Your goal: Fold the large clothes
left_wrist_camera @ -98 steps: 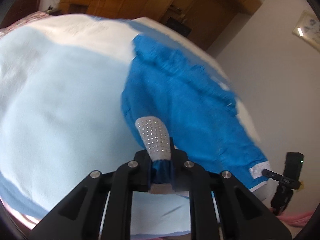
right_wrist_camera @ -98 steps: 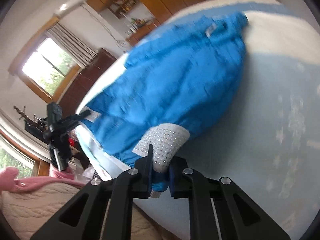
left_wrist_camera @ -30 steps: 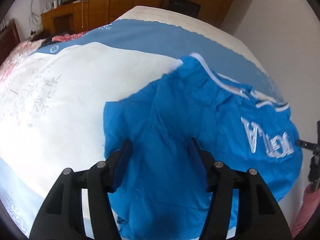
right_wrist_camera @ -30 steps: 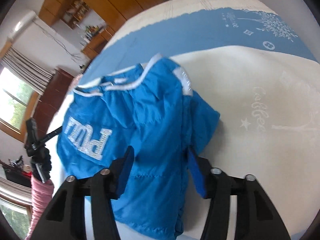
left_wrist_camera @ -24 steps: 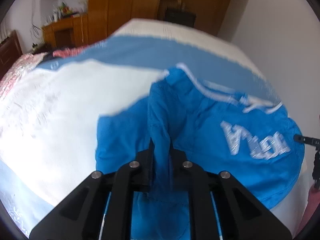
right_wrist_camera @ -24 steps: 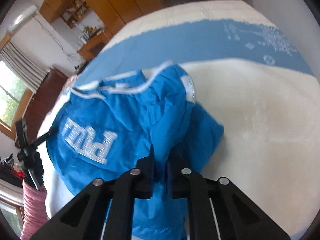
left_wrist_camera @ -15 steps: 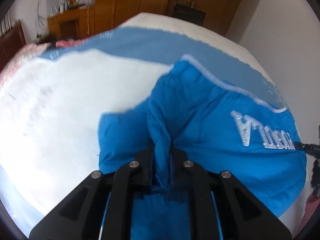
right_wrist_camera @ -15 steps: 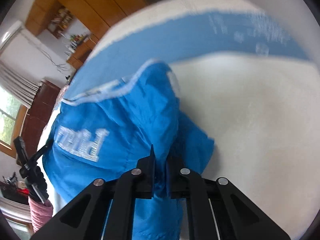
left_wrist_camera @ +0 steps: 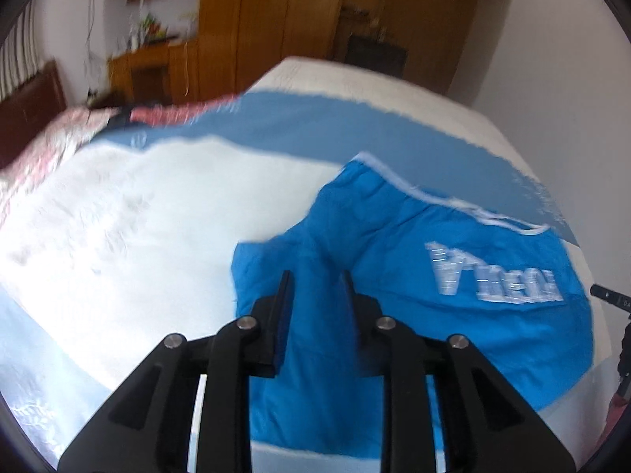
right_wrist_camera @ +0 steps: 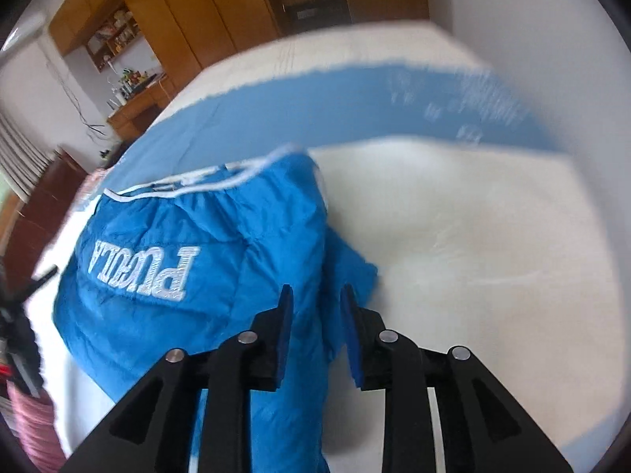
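Jacket (left_wrist_camera: 453, 315) fabric seemingly loose between both grippers' opening fingers (left_wrist_camera: 284, 307).

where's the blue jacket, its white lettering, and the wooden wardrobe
bright blue jacket (right_wrist_camera: 165, 339), right wrist view, on bare fabric below the lettering
white embroidered lettering (right_wrist_camera: 144, 272), right wrist view, on the middle letters
tall wooden wardrobe (left_wrist_camera: 272, 27), left wrist view, on a door panel

left gripper (left_wrist_camera: 317, 287): angled down, jaws opening, pads off the cloth
right gripper (right_wrist_camera: 315, 301): angled down, jaws opening, nothing pinched
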The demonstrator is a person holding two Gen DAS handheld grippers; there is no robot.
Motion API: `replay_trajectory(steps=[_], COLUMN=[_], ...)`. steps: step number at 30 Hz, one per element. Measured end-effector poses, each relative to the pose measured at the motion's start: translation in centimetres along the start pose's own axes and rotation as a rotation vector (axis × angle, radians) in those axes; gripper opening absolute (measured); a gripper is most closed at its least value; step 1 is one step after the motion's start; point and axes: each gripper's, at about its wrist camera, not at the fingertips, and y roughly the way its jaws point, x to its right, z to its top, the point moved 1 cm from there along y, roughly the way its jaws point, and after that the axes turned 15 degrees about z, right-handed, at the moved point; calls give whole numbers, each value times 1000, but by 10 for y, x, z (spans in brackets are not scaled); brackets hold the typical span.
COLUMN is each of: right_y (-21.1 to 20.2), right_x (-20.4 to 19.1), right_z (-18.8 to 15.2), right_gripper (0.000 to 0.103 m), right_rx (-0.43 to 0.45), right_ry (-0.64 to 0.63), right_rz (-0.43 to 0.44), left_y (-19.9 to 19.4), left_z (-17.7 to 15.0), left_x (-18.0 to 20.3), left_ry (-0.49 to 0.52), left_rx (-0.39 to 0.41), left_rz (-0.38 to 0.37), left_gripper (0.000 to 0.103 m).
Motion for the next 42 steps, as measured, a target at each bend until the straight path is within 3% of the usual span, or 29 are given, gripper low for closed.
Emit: replay_trajectory(steps=[3,6,9,13,23,30,34,36,38,42], right_y=[0,21,48,71,102,93,69,73,90,106], right_x=[-42,-71,-78,-68,-74,-79,-96,-104,-105,-101], right_z=[-9,-20,-31,-39,-68,-65,-60,-66,-73,-80], right_gripper=[25,22,15,10,6,4,2,2,2,2], right_rx=[21,45,24,44,115,111,156,119,60,47], right_ry=[-51,-115,-78,-74,-161,-153,-184,-198,-196,-197], right_rz=[57,-6,33,9,-104,-79,3,38,12,-11], left_y=[-25,-32,-15,21,45,41,5,4,15,29], left_z=[-5,-19,-31,-47,-79,-72,-67,-70,-82,-92], left_x=[43,91,112,113,114,104,109,117,129,133], left_ry=[68,156,162,131,158,111,114,134,181,215], left_rx=[44,82,36,-26,4,-48,24,16,-7,-9], left_rz=[-53,-57,-87,-81,-77,-106,-153,-170,-153,-130], left_gripper=[21,24,19,11,6,4,5,7,8,8])
